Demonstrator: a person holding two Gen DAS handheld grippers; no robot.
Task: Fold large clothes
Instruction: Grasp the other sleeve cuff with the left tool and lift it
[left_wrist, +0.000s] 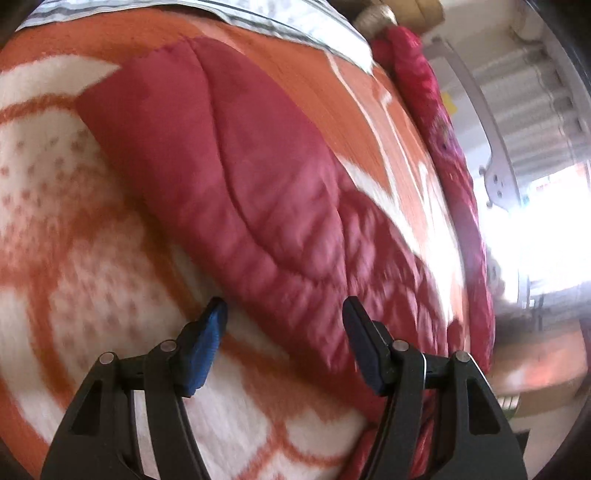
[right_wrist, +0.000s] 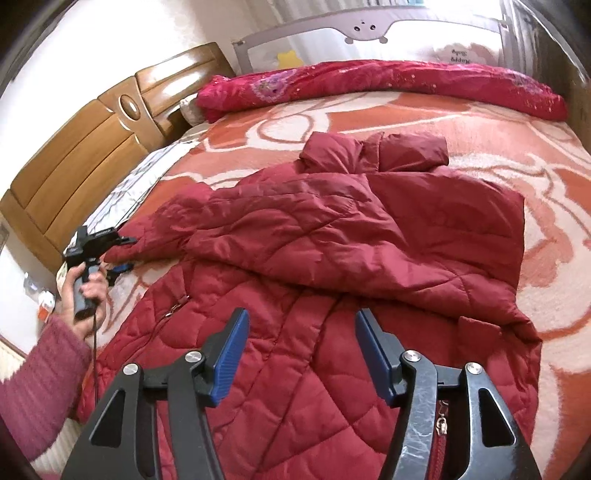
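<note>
A dark red quilted coat lies spread on the bed, one side and sleeve folded across its body, the hood toward the far side. My right gripper is open and empty, just above the coat's lower part. My left gripper, held in a hand at the left, sits at the end of the folded sleeve with its jaws apart. In the blurred left wrist view the left gripper is open over the edge of the coat.
The bed has an orange and white patterned blanket. A rolled red quilt lies along the far edge before a grey bed rail. A wooden headboard stands at the left. A striped sheet shows near it.
</note>
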